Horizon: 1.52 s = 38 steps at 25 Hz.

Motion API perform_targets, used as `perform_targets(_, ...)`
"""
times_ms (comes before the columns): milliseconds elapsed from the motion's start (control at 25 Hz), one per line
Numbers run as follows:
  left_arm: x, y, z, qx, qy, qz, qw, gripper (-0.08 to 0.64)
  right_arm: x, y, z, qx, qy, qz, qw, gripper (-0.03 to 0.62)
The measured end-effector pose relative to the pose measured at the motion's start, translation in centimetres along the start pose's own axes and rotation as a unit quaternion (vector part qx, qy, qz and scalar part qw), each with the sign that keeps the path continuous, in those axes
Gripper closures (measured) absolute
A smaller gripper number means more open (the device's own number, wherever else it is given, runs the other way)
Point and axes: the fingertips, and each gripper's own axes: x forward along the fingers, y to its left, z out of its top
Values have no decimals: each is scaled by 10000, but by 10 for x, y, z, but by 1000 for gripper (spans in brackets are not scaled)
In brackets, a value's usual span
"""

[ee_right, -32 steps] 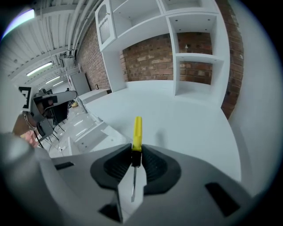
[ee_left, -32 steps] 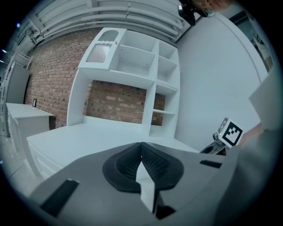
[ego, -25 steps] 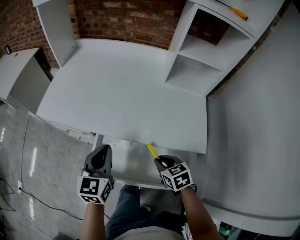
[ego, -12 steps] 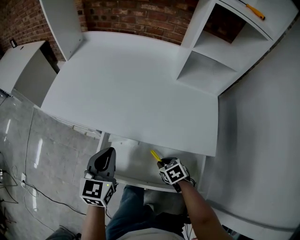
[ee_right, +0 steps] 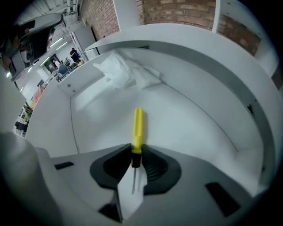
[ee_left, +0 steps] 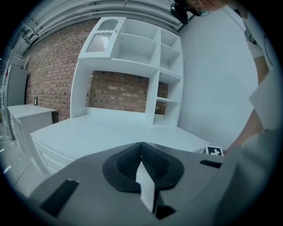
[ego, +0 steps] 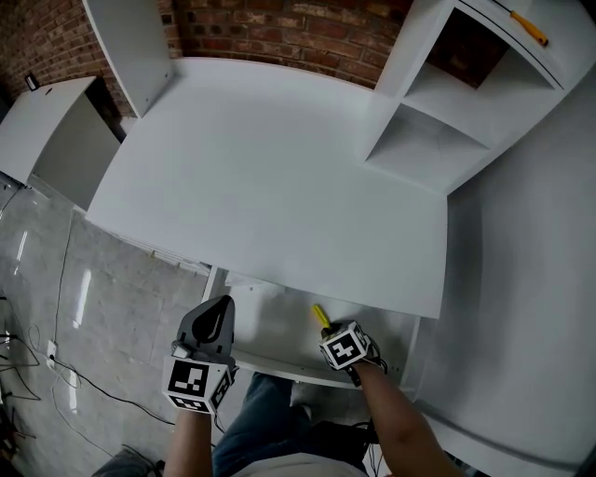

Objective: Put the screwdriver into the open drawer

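In the head view my right gripper (ego: 327, 330) points steeply down into the open drawer (ego: 270, 328) under the white desk (ego: 279, 186). It is shut on a screwdriver (ego: 319, 314) with a yellow handle. The right gripper view shows that screwdriver (ee_right: 138, 126) pinched at its black collar between the pads of the right gripper (ee_right: 135, 160), the handle sticking out over the white drawer floor (ee_right: 185, 123). My left gripper (ego: 221, 303) hangs at the drawer's front left corner, shut and empty. In its own view the left gripper (ee_left: 142, 154) faces across the desk top.
Crumpled white paper (ee_right: 120, 73) lies at the far end of the drawer. A white shelf unit (ego: 438, 121) stands at the desk's back right with a second, orange screwdriver (ego: 528, 26) on top. A white cabinet (ego: 47, 130) stands at the left, a brick wall behind.
My right gripper has sunk down into the drawer with the screwdriver and tilted steeper. The left gripper has dropped slightly beside the drawer front.
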Motion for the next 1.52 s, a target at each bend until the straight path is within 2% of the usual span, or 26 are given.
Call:
perform_targets(160, 5, 3, 2, 47, -32, -78, 10000, 546, 1, 0, 0, 35, -4, -128, 9999, 491)
perform_targets(200, 7, 2, 4, 51, -45, -115, 9999, 546, -1, -2, 0, 128, -3, -131, 9998, 462)
perform_targets(320, 12, 0, 8, 53, -72, -241, 9997, 546, -9, -9, 0, 440, -112, -130, 9989, 445)
perform_targets(520, 19, -17, 16, 69, -156, -469, 9988, 546, -43, -11, 0, 517, -402, -207, 9976, 446)
perform_targets(640, 17, -38, 21, 110, -210, -645, 9976, 546, -71, -11, -3, 482, -624, -288, 9965, 483)
perform_targets(760, 10, -61, 27, 162, -271, -750, 9967, 546, -104, -11, -4, 447, -967, -447, 9933, 572)
perform_targets(1000, -18, -96, 44, 285, -481, -717, 9959, 546, -177, -8, -6, 648, -1816, -528, 9798, 581)
perform_targets(1120, -36, -107, 58, 378, -656, -635, 9951, 546, -218, -6, -4, 589, -2296, -697, 9690, 581)
perform_targets(1280, -57, -116, 81, 537, -882, -556, 9931, 546, -277, -2, 5, 560, -2983, -968, 9479, 582)
perform_targets(1520, -71, -137, 118, 815, -1185, -641, 9875, 546, -365, -10, 15, 810, -4063, -1329, 9004, 582)
